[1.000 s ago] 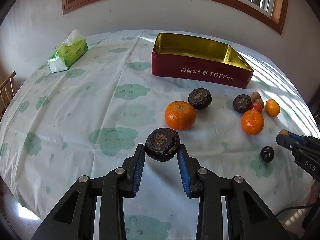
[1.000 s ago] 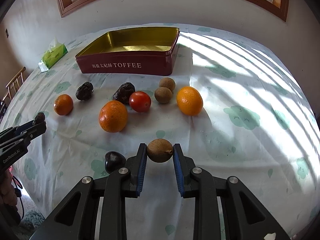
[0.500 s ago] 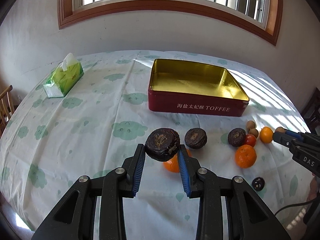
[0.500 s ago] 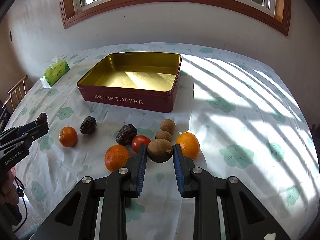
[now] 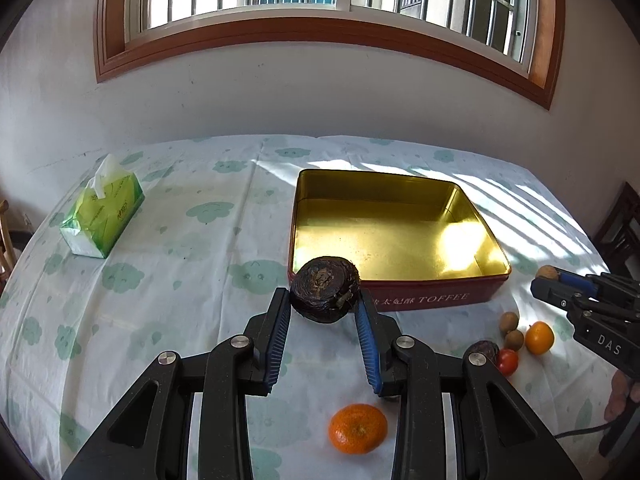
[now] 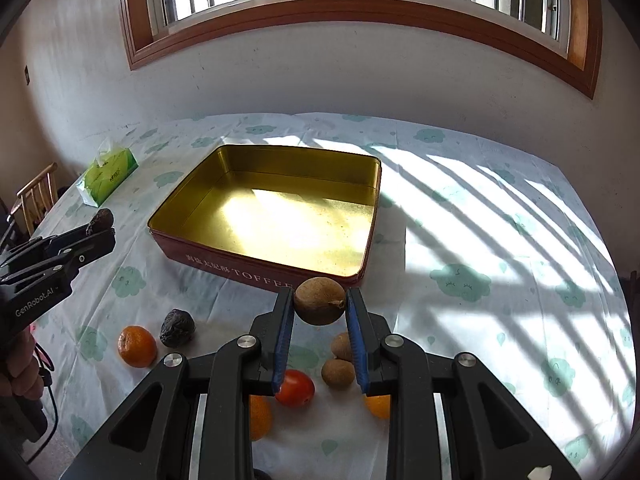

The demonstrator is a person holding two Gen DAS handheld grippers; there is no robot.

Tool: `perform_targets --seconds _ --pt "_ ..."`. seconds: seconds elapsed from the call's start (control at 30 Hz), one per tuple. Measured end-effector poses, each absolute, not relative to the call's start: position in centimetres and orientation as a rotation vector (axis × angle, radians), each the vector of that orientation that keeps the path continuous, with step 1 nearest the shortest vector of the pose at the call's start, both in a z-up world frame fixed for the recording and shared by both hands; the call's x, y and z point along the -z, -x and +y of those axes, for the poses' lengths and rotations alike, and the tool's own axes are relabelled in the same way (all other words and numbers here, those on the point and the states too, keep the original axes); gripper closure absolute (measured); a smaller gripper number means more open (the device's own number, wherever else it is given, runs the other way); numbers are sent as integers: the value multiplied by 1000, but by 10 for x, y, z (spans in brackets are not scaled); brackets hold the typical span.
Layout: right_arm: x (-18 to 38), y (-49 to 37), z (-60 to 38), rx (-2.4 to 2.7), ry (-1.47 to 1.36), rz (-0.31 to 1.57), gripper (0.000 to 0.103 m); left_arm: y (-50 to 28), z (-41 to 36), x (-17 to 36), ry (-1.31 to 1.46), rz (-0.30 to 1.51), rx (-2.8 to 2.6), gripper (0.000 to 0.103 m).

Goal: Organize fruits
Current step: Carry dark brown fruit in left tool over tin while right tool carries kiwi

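My left gripper [image 5: 324,304] is shut on a dark wrinkled fruit [image 5: 325,289], held above the table just in front of the near wall of the red toffee tin [image 5: 420,300], whose gold inside holds nothing. My right gripper [image 6: 319,306] is shut on a round brown fruit [image 6: 320,300], held in front of the tin's near corner [image 6: 256,272]. On the cloth lie an orange [image 5: 358,429], a tomato [image 6: 295,388], two brown fruits [image 6: 338,374], another dark wrinkled fruit [image 6: 177,328] and more oranges [image 6: 137,346].
A green tissue box [image 5: 103,212] stands at the far left of the table. The right gripper shows at the right edge of the left wrist view [image 5: 560,288]; the left gripper shows at the left edge of the right wrist view [image 6: 96,236]. A wooden chair [image 6: 36,196] stands at the left.
Both grippers have risen and moved forward toward the tin, each still holding its fruit. The loose fruits now lie lower in both views.
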State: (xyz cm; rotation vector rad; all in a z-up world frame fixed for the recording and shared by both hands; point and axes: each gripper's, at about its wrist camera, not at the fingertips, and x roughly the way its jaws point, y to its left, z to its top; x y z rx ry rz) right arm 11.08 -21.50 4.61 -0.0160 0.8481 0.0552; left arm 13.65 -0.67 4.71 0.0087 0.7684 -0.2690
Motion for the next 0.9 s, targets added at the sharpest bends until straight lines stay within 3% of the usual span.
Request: perform_targets --seconds 0.9 --pt "-11 -186 -194 -43 57 901 78 -210 -40 -8 -61 867 296 69"
